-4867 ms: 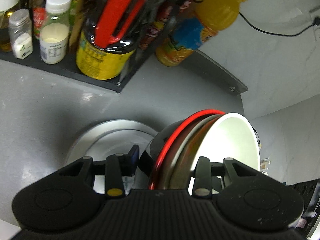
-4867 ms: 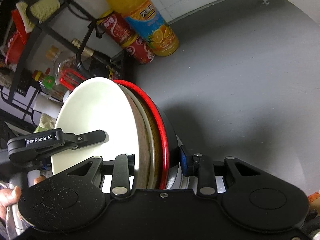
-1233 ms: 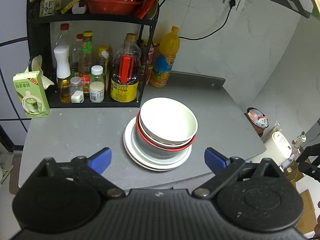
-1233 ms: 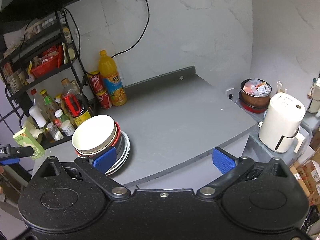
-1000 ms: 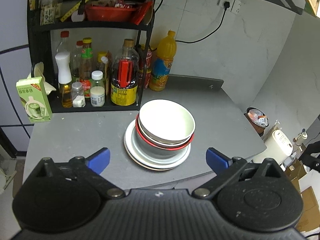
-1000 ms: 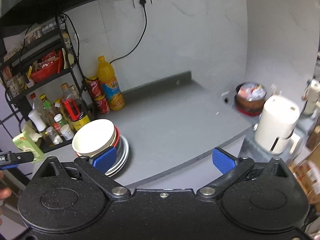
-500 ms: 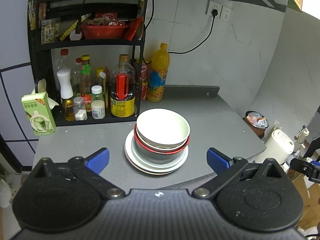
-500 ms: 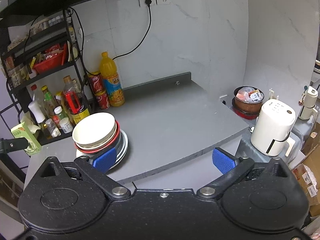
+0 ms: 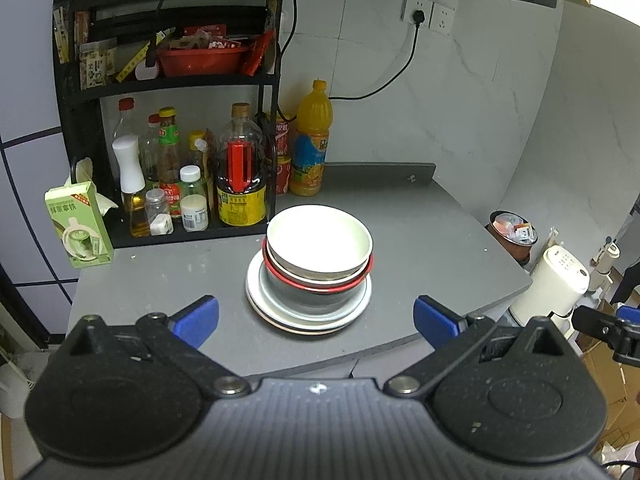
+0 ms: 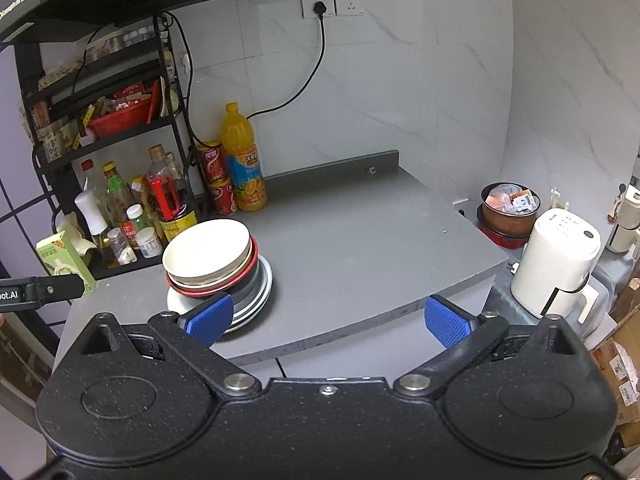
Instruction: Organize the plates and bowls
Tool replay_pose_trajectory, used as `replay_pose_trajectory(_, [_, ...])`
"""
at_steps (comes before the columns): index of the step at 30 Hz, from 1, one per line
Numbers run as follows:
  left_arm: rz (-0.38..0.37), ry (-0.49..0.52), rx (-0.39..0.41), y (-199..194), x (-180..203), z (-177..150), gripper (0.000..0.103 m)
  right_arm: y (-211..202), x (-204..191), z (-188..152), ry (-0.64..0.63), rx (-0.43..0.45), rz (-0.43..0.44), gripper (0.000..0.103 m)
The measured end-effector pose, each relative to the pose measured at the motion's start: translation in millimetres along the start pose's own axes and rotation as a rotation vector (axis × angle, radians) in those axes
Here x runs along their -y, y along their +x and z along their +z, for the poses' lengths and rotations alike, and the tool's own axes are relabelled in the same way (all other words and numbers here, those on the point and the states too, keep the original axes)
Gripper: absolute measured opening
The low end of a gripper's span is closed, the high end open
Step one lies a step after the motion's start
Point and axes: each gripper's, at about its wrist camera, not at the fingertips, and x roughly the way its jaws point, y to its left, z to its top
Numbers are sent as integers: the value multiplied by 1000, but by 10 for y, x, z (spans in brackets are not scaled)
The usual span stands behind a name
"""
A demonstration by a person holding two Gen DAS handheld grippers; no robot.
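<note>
The bowls (image 9: 319, 245) sit upright, open side up, stacked on the plates (image 9: 308, 312) on the gray counter (image 9: 420, 248). The left gripper (image 9: 316, 318) and right gripper (image 10: 327, 318) are wide open, holding nothing.

Top bowl (image 9: 319, 240): glossy white ceramic-looking. Plates (image 9: 308, 316) glossy white, smooth. Countertop (image 9: 420, 248) matt grey. Gripper pads (image 10: 210, 317): blue, textured, w/ matt black plastic bodies.

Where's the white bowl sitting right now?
The white bowl tops the nested bowls on the plates, mid-countertop, just in front of the condiment rack.
</note>
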Motion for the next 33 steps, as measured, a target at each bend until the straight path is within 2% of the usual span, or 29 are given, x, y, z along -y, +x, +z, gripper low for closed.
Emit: replay_pose_trajectory(33, [2, -13, -30, 79, 7, -61, 103, 22, 15, -4, -19, -14, 33, 103])
